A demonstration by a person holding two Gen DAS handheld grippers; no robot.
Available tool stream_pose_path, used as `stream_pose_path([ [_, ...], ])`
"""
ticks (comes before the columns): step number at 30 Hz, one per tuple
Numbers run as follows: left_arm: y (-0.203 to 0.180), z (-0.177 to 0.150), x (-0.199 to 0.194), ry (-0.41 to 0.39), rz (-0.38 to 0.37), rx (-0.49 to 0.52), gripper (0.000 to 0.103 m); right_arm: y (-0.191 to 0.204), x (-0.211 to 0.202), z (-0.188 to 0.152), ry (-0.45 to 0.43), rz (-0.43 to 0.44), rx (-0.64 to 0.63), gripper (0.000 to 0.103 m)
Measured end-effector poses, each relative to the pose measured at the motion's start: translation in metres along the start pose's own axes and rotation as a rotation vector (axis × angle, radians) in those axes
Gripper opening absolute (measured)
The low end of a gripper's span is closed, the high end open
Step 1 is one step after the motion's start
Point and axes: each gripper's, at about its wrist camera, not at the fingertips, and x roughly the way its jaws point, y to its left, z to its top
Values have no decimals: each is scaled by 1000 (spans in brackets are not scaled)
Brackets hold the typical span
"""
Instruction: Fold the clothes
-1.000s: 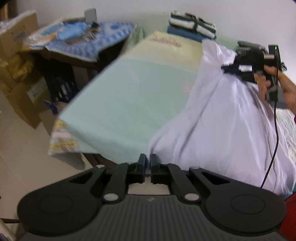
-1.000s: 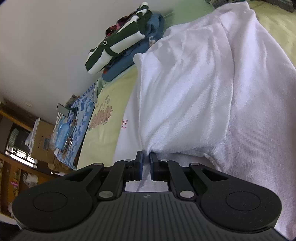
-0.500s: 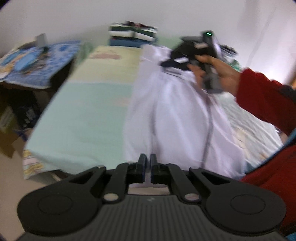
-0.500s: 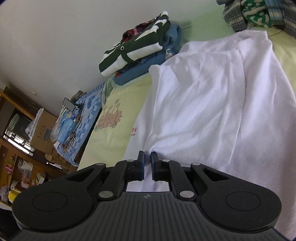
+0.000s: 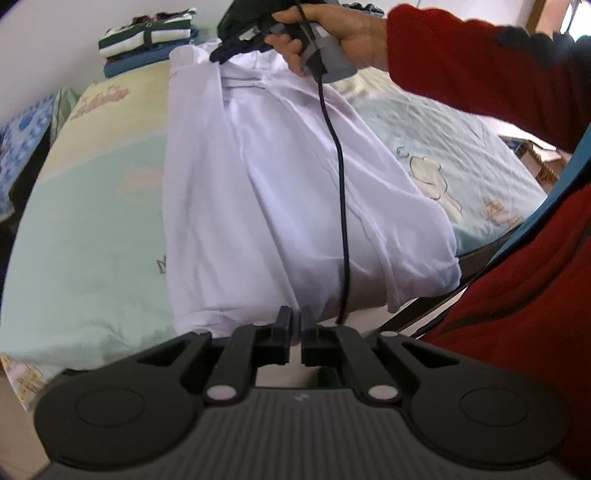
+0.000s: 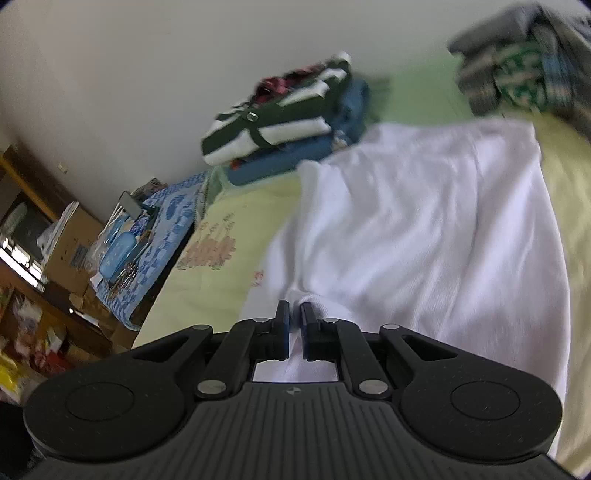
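Observation:
A white garment (image 5: 277,184) lies lengthwise down the bed (image 5: 81,229), creased in long folds. At its near hem my left gripper (image 5: 295,317) is shut, with the cloth's edge pinched between the fingertips. My right gripper (image 5: 225,53), held in a person's hand (image 5: 332,33), grips the garment's far end and holds it a little above the bed. In the right wrist view that gripper (image 6: 293,314) is shut on a bunched fold of the white garment (image 6: 424,229). A black cable (image 5: 340,184) hangs from it across the cloth.
A stack of folded clothes (image 6: 288,122) sits at the bed's head by the wall, with a loose pile of clothes (image 6: 517,74) beside it. A side table under a blue cloth (image 6: 147,236) stands left of the bed. A red sleeve (image 5: 480,62) crosses the right side.
My left gripper swung right along the bed's near edge with the hem and rolled. The right gripper rose a little with the cloth, so the garment now lies straighter.

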Motion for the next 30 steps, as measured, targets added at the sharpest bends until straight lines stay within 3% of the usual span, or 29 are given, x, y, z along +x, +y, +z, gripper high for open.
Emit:
stream_pose_path([
  [4, -5, 5, 14, 28, 18, 36, 0, 9, 5, 1, -19, -91, -106, 6],
  [8, -7, 8, 22, 53, 31, 49, 0, -4, 15, -2, 18, -111, -59, 6],
  [13, -6, 10, 30, 57, 30, 37, 1, -18, 6, -7, 61, -37, 40, 16],
  [17, -5, 11, 35, 60, 17, 22, 2, -21, -5, -12, 89, 9, 60, 37],
  [20, -5, 8, 32, 65, 11, 25, 9, -23, -12, -18, 104, 63, 81, 39],
  [24, 2, 4, 13, 56, 30, 25, 12, -29, -12, -24, 97, 70, 132, 41],
  [30, 21, 17, -19, -11, 18, 28, 23, -27, 4, -26, 93, 106, 188, 41],
])
